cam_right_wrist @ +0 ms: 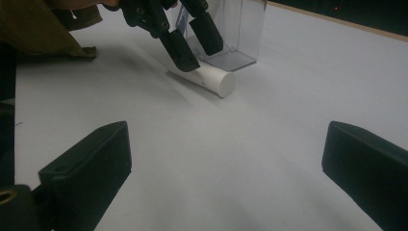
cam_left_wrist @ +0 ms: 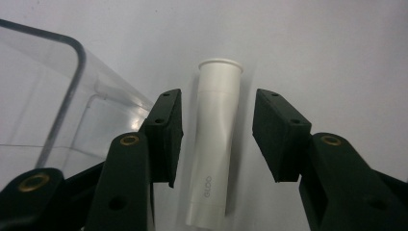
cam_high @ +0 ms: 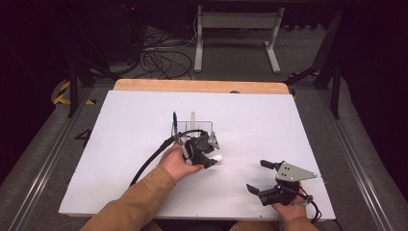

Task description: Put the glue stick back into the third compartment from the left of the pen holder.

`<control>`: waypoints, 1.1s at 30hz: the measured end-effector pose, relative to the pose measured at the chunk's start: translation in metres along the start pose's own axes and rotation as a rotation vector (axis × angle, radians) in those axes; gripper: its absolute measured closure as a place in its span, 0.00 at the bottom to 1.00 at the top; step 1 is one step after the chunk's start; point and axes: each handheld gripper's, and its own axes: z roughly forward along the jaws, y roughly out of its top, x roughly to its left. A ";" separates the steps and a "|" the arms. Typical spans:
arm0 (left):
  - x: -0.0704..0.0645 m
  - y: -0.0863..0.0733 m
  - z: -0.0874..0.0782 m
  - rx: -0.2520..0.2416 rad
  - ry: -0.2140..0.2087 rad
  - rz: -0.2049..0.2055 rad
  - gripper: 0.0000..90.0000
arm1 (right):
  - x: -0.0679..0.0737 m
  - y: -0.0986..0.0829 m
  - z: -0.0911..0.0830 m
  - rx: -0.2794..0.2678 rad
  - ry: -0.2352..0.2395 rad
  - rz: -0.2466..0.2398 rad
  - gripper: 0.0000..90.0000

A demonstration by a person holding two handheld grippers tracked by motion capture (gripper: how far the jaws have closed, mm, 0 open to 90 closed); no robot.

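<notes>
Left gripper (cam_left_wrist: 217,137): fingers (cam_left_wrist: 166,132) spread, straddling the white glue stick (cam_left_wrist: 214,149) without touching, aligned for a sideways grasp | Glue stick: lying flat on the white bench (cam_high: 269,130), just beside the clear plastic organizer (cam_high: 192,129) holding upright pens | Right gripper (cam_high: 263,175): fingers wide, empty, parked well apart.

My left gripper (cam_high: 211,156) tips down toward the table from mid-board, its jaws spread apart with a gap on each side. My right gripper (cam_high: 258,177) rests low near the table's near edge, jaws wide open, well apart from the left.
</notes>
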 end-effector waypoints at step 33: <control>0.002 0.002 0.020 0.058 -0.045 -0.010 0.74 | 0.000 0.000 0.000 0.000 0.005 -0.003 0.04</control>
